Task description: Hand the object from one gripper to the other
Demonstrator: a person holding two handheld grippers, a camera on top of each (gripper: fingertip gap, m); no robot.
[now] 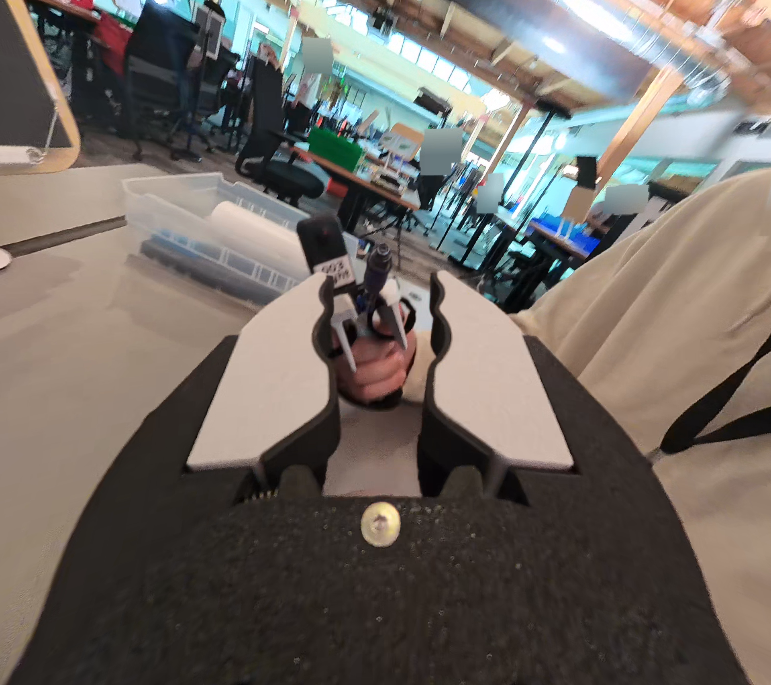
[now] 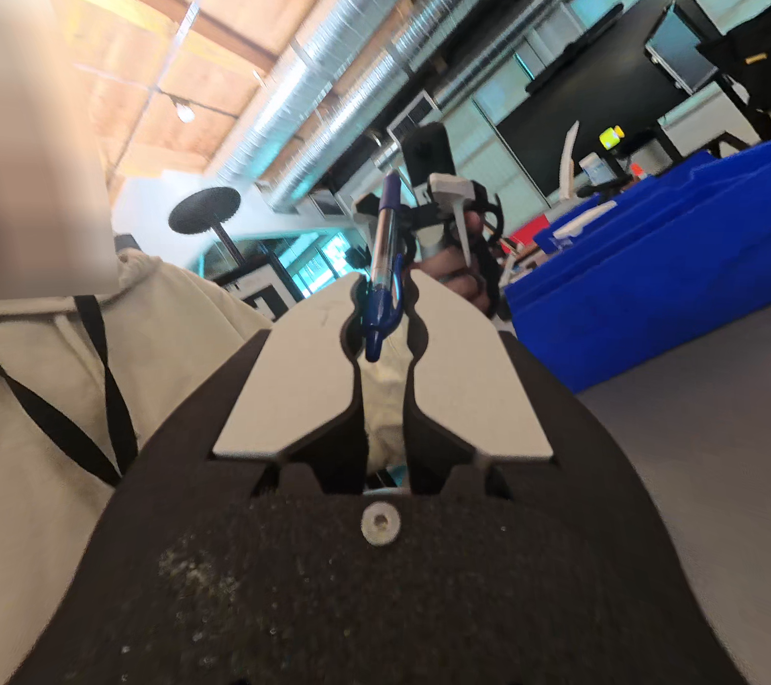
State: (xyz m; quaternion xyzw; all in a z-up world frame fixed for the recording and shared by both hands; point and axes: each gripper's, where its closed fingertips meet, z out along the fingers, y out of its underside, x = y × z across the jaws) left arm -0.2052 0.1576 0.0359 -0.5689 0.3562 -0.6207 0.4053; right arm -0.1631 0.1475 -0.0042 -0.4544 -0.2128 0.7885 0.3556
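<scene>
Pen held by the right tool

The right tool (image 2: 381, 289) clamped the blue pen (image 2: 381, 260); the left tool (image 1: 379, 289) stood wide apart, empty.

Pale grey table (image 1: 62, 331) bearing a clear plastic tray (image 1: 200, 214), and seemingly blue bins (image 2: 651, 248).

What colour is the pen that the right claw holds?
The pen is blue with a clear barrel; the right wrist view shows it best.

one pen (image 2: 383, 264), two claws (image 2: 384, 289), one clear bin (image 1: 200, 214)
</scene>
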